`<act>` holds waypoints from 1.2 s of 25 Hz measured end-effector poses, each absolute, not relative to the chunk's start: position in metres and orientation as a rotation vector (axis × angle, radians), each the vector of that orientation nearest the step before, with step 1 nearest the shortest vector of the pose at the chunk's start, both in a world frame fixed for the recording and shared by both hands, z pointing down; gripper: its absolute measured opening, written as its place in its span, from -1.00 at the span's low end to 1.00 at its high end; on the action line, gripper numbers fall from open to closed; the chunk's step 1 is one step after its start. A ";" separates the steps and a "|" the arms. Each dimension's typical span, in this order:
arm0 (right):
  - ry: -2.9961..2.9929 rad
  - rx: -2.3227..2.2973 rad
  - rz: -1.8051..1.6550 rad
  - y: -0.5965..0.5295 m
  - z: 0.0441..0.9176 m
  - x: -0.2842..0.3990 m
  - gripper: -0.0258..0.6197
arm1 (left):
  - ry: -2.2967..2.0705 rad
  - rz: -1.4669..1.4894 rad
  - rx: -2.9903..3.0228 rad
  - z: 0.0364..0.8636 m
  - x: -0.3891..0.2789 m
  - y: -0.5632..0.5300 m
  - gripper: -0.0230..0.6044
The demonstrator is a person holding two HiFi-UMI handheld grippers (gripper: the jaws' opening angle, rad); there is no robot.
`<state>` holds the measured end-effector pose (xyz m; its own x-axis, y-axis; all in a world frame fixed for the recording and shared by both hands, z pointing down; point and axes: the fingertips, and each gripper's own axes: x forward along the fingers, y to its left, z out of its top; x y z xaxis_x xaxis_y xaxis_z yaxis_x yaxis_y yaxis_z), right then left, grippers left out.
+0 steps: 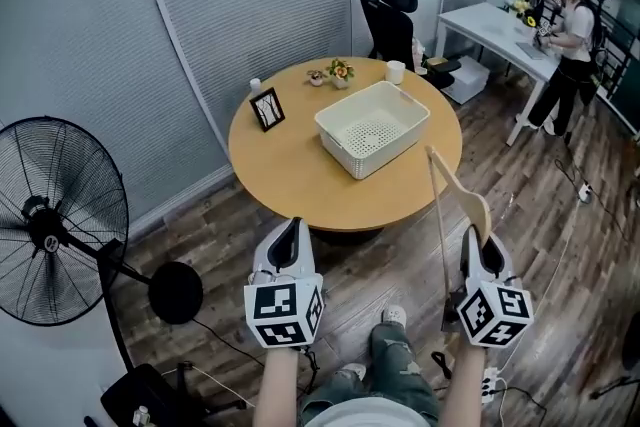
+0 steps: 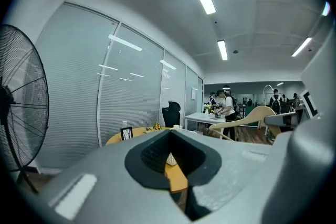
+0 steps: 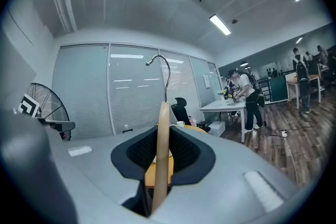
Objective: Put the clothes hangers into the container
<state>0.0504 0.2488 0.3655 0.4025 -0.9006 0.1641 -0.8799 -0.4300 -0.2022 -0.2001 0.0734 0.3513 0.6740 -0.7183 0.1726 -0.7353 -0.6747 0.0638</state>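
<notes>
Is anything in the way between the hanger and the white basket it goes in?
No, nothing visible. The right gripper holds the wooden hanger near the edge of the round table, and only bare tabletop lies before the white basket. The photo frame stands off to one side.

A framed picture point(image 1: 267, 108), a flower pot point(image 1: 341, 73) and a white cup point(image 1: 395, 71) are sitting on the round wooden table point(image 1: 290, 175). A black fan point(image 1: 55, 220) is standing at the left, and a person point(image 1: 568, 45) is working at the white desk point(image 1: 490, 23) beyond.
</notes>
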 end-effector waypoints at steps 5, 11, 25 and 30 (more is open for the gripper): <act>1.680 -2.535 -0.374 0.212 0.366 0.093 -0.66 | -1.253 0.195 2.738 0.352 -0.164 0.046 -0.92; 1.758 -2.482 -0.371 0.158 0.358 0.151 -0.66 | -1.336 0.193 2.691 0.348 -0.119 0.011 -0.92; 1.936 -2.378 -0.359 0.056 0.355 0.245 -0.66 | -1.513 0.161 2.585 0.349 -0.039 -0.055 -0.92; 1.988 -2.355 -0.376 0.039 0.364 0.257 -0.66 | -1.532 0.176 2.560 0.358 -0.024 -0.062 -0.92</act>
